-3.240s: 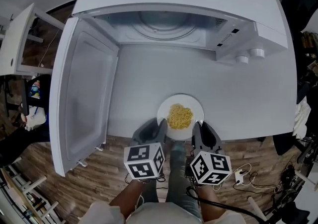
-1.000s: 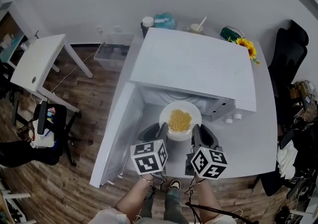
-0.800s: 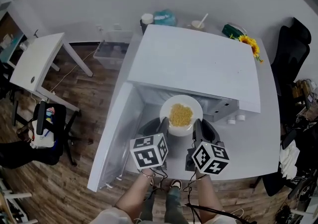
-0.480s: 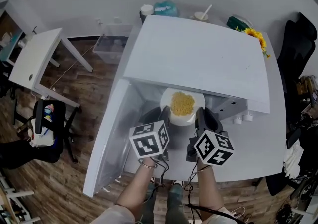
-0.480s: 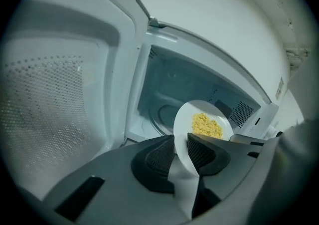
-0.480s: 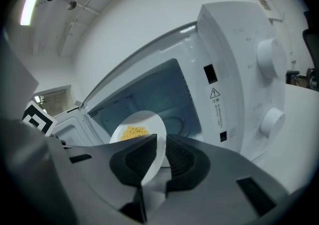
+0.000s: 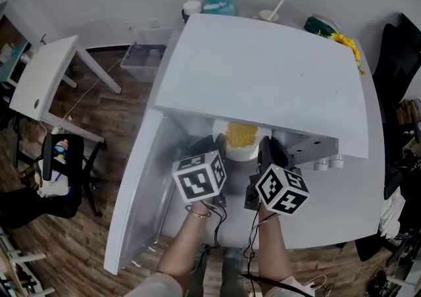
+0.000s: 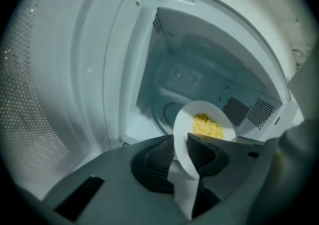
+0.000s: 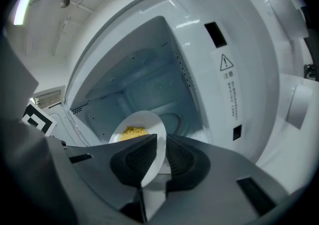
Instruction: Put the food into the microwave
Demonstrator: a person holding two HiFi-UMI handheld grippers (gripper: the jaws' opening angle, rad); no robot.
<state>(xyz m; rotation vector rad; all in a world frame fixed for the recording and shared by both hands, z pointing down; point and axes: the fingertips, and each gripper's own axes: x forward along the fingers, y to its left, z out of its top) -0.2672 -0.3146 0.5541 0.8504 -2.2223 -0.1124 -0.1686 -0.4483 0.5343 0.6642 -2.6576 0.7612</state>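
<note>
Since a second ago both hands have carried the plate [image 7: 241,152] forward and lower, so that it now sits half under the microwave's [image 7: 263,72] top edge. The left gripper [image 8: 182,145] is clamped on the plate's left rim and the right gripper [image 9: 160,150] on its right rim. Yellow food [image 7: 241,135] lies heaped on the plate, held in the cavity's mouth, short of the turntable [image 8: 162,112]. The door [image 7: 138,190] hangs open to the left, above the white surface [image 7: 342,216]
</note>
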